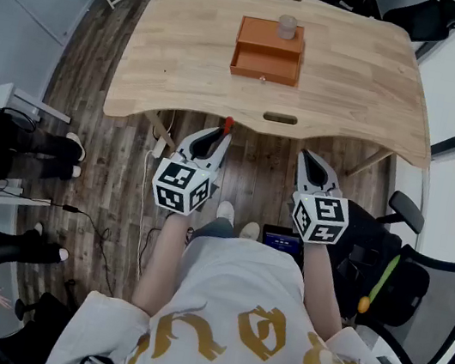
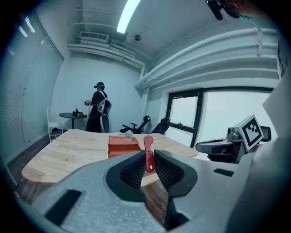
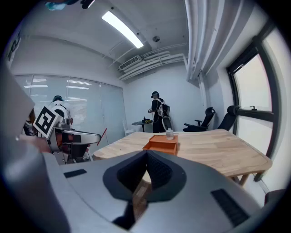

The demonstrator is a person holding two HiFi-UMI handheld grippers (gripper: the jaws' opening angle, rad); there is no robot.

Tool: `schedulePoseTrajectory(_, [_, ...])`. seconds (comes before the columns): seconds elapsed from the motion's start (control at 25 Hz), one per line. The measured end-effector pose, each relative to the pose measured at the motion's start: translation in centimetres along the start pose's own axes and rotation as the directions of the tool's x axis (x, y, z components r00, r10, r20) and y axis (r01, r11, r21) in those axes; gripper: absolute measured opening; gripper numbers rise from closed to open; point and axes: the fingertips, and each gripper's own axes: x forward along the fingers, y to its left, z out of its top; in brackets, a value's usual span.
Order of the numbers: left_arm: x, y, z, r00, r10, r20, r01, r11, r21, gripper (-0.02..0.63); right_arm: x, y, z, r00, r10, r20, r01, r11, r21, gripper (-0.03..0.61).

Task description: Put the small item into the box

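An orange box (image 1: 268, 50) with a small drawer front lies on the wooden table (image 1: 173, 45), and a small clear jar (image 1: 286, 27) stands at its far edge. My left gripper (image 1: 223, 132) is held before the table's near edge, shut on a slim red item (image 1: 228, 122) that sticks up between its jaws (image 2: 148, 153). The box (image 2: 123, 146) lies ahead of it. My right gripper (image 1: 305, 157) is beside it, shut with nothing held, and it looks toward the box (image 3: 161, 144) and the jar (image 3: 169, 133).
A person (image 2: 99, 112) stands by a small round table (image 2: 72, 116) beyond the wooden table. Office chairs (image 1: 427, 308) stand at my right, and other people's feet (image 1: 68, 149) are at my left. The floor is dark wood.
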Motion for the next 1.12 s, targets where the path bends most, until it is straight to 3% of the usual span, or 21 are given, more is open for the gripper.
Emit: schedulePoseTrajectory(1.12, [-0.5,1.5,0.6,0.999,0.051,0.016,-0.051,0.999,-0.015,0.060,0.5,-0.9,-0.1,1.000,0.006,0.010,-0.006,0.999,0.036,0.011])
